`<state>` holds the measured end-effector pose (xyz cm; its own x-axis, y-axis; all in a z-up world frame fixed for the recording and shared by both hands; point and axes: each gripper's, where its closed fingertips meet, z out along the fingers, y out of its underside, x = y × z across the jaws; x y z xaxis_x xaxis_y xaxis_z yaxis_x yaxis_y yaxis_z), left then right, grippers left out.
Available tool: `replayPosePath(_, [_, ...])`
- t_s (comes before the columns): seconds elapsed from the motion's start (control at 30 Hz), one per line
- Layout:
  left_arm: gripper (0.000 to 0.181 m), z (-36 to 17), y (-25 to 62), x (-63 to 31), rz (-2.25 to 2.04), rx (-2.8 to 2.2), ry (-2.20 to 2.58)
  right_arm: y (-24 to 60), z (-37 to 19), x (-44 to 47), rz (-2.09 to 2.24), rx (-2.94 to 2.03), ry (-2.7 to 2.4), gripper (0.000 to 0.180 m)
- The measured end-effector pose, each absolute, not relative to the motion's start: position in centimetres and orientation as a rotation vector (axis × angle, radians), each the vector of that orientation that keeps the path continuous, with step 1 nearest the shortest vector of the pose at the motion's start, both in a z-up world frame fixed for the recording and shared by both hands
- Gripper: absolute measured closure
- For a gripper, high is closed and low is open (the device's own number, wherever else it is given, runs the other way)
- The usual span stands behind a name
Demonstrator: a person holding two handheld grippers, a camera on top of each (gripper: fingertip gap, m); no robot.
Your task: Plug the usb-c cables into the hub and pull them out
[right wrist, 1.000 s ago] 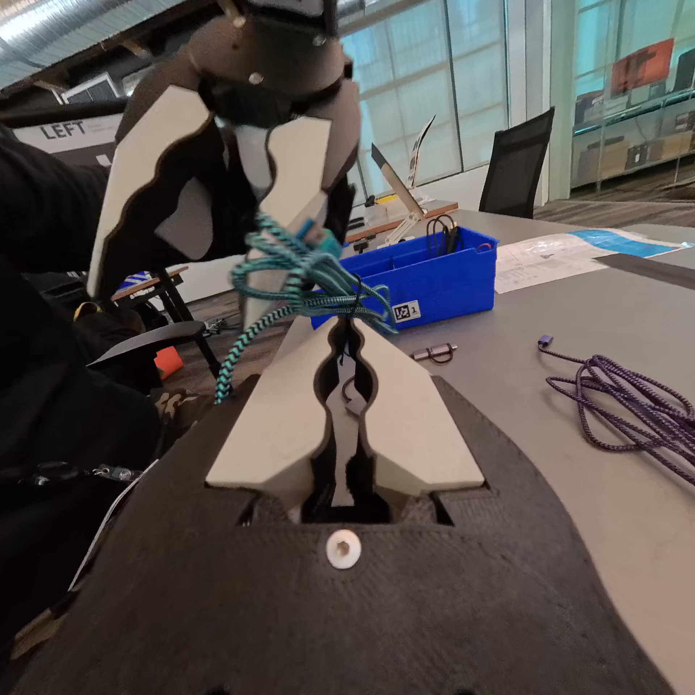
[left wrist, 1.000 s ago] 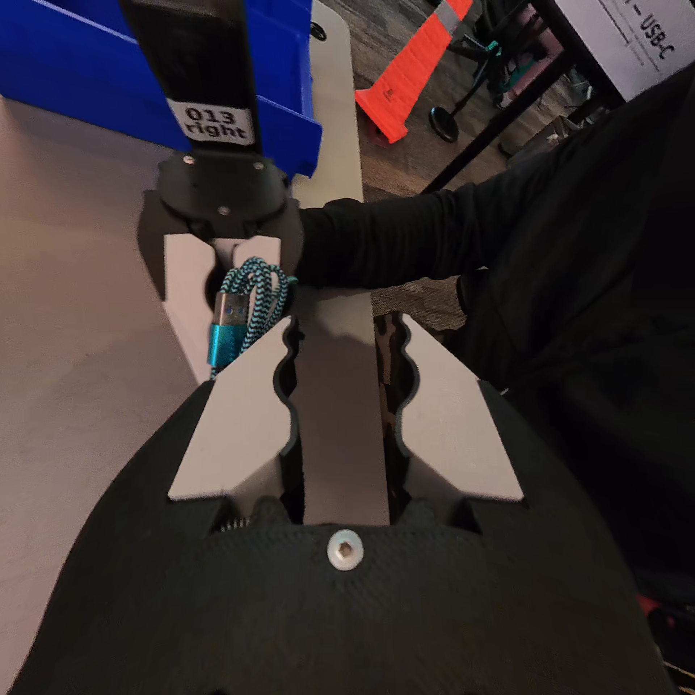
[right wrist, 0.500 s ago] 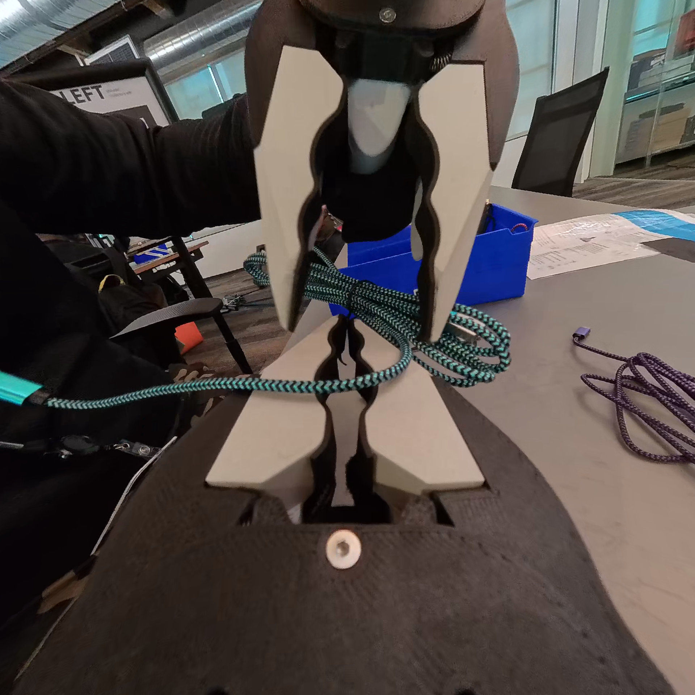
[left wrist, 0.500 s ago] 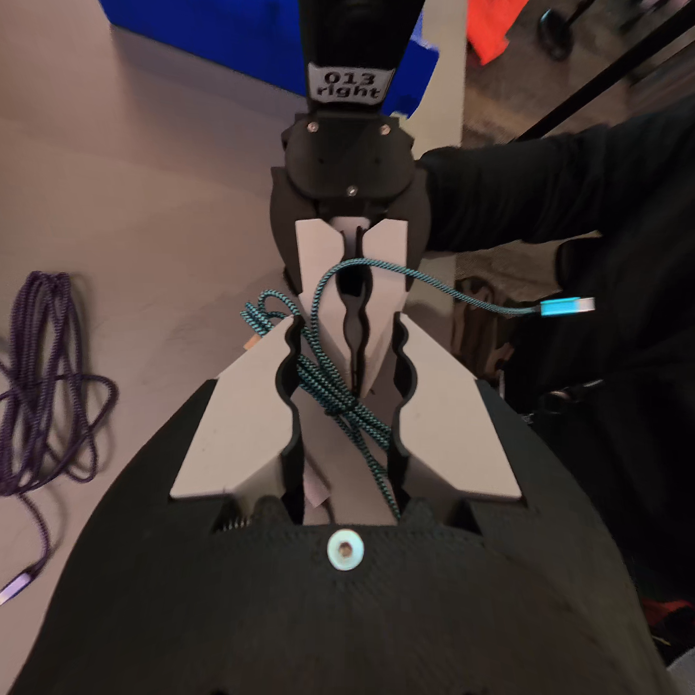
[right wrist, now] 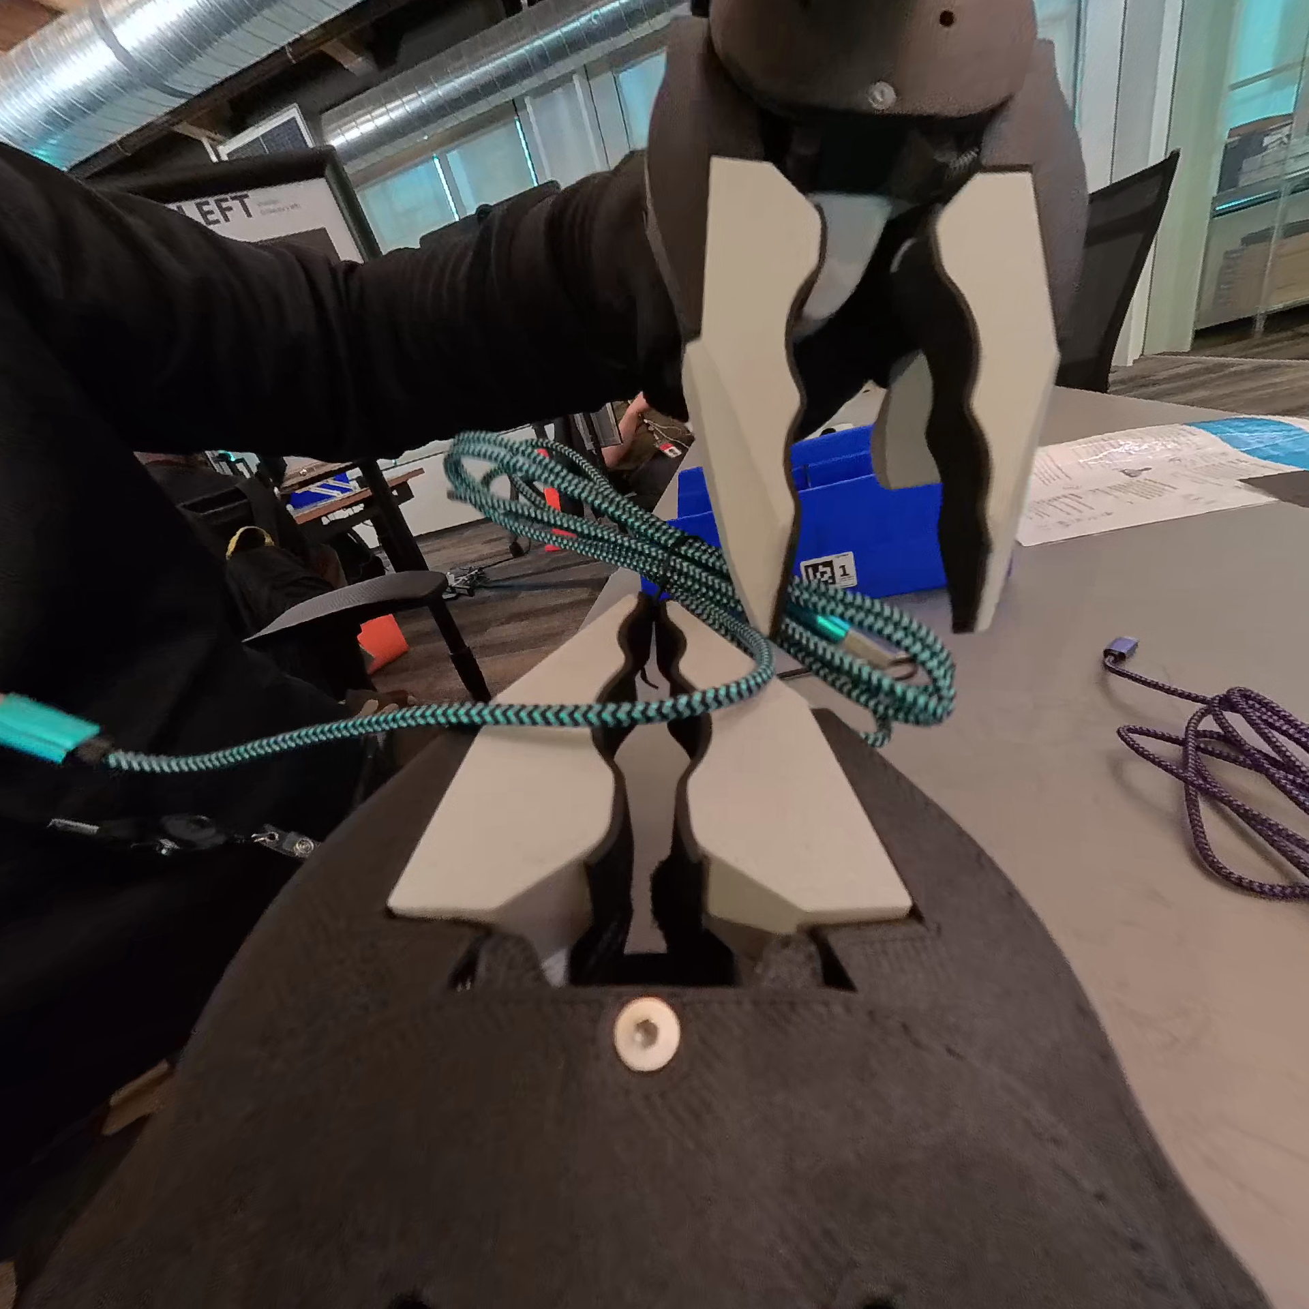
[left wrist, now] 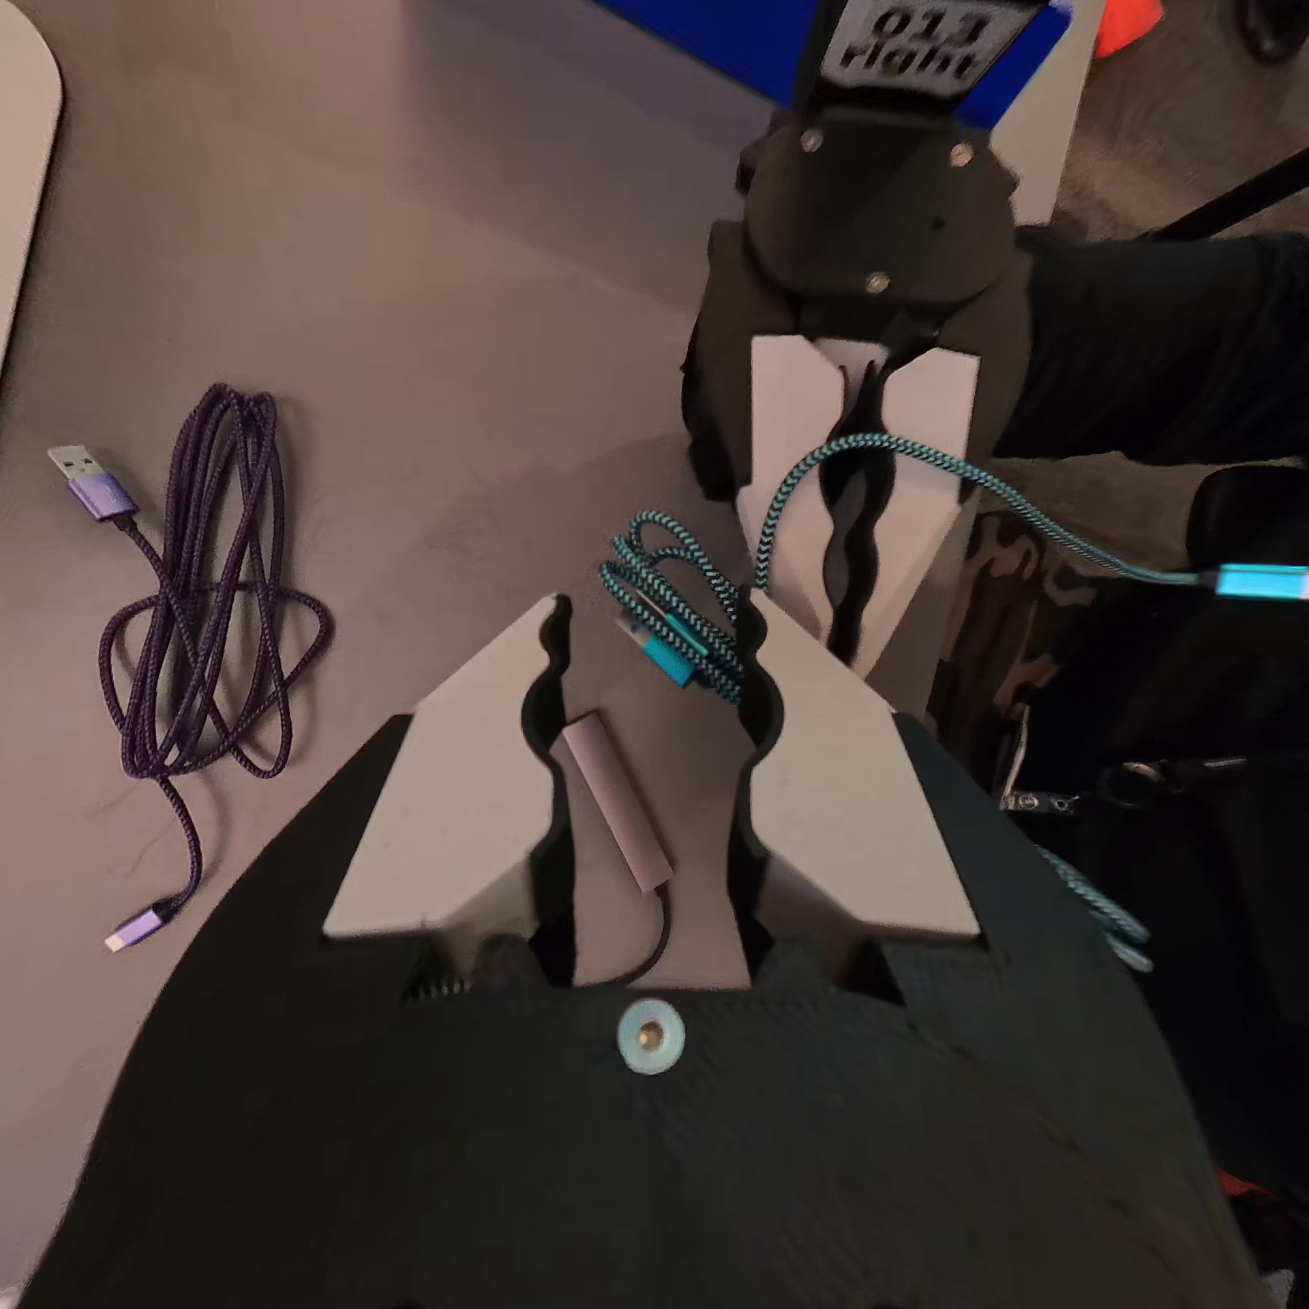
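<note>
Left gripper [left wrist: 652, 623]: jaws wide apart, over the hub [left wrist: 616, 804].
Right gripper [right wrist: 655, 609]: jaws pinched on the teal cable [right wrist: 637, 552].
Purple cable [left wrist: 205, 595]: lies on the surface [left wrist: 425, 283].

The worktop [left wrist: 354, 283] is looked down on steeply from the left wrist view, the right tool [left wrist: 860, 637] met close at 1 o'clock. From the right wrist view a low, level line is taken; the teal cable [right wrist: 637, 559] is shared close up.
</note>
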<state>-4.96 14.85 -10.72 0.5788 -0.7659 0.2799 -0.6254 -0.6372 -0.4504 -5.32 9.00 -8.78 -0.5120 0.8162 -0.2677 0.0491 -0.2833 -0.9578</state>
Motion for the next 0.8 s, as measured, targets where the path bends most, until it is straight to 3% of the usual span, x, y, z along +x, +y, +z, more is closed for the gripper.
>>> replayPosePath(0.17, [0.133,-12.1,14.7,-5.6,-0.618,-2.575,1.137,8.6,-9.3,-5.5,1.841,-1.096,-1.455,0.180])
replayPosePath(0.33, [0.147,-14.8,14.6,-9.0,-0.281,-2.691,1.241,9.2,-8.6,-5.1,1.877,-1.073,-1.404,0.180])
replayPosePath(0.43, [0.150,-15.9,12.9,-9.2,-0.313,-2.740,1.310,9.9,-8.3,-4.9,1.874,-1.081,-1.367,0.180])
replayPosePath(0.8, [0.136,-16.5,11.3,-7.8,-0.502,-2.638,1.288,12.1,-8.4,-4.8,1.842,-1.146,-1.270,0.180])
